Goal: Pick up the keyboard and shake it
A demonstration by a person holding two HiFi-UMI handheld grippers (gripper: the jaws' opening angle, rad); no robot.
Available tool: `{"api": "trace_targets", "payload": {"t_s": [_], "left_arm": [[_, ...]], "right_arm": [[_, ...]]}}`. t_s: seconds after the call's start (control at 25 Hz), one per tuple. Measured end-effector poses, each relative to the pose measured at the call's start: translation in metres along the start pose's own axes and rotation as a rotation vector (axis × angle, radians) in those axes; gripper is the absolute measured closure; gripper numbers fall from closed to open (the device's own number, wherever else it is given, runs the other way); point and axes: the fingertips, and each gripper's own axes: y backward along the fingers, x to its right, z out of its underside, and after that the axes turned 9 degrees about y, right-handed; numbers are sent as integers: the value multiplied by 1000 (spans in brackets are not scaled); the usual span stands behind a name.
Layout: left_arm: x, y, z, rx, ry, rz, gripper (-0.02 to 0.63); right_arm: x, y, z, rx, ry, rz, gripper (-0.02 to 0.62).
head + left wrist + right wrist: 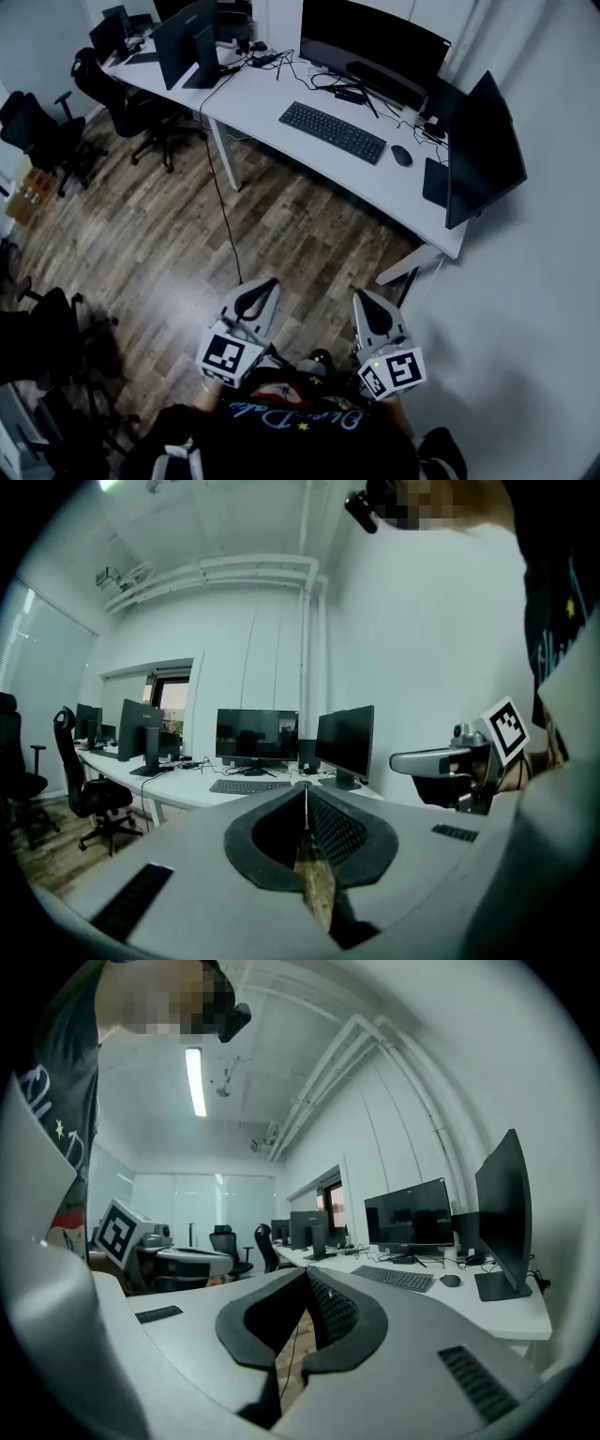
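Keyboard (333, 132) lies flat on white desk (258, 94), in front of wide monitor (375, 42), mouse (401, 156) just off one end | left gripper (265, 285): jaws together, nothing between them, over wood floor (178, 244), well apart from keyboard | right gripper (362, 297): jaws together, empty, beside left gripper

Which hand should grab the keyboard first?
Probably the right gripper: the keyboard lies a little nearer its side. It is close, though; both it and the left gripper are shut, empty and far from the desk.
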Motion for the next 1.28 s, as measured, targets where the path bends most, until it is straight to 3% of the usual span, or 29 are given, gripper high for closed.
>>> {"api": "trace_targets", "payload": {"t_s": [0.72,1.28], "left_arm": [[-12,4,-3,10,10,17,601],[-60,16,-5,28,34,61,600]], "right_arm": [[-4,-10,4,-23,-12,31,595],[-36,-41,1,-45,19,66,592]]}}
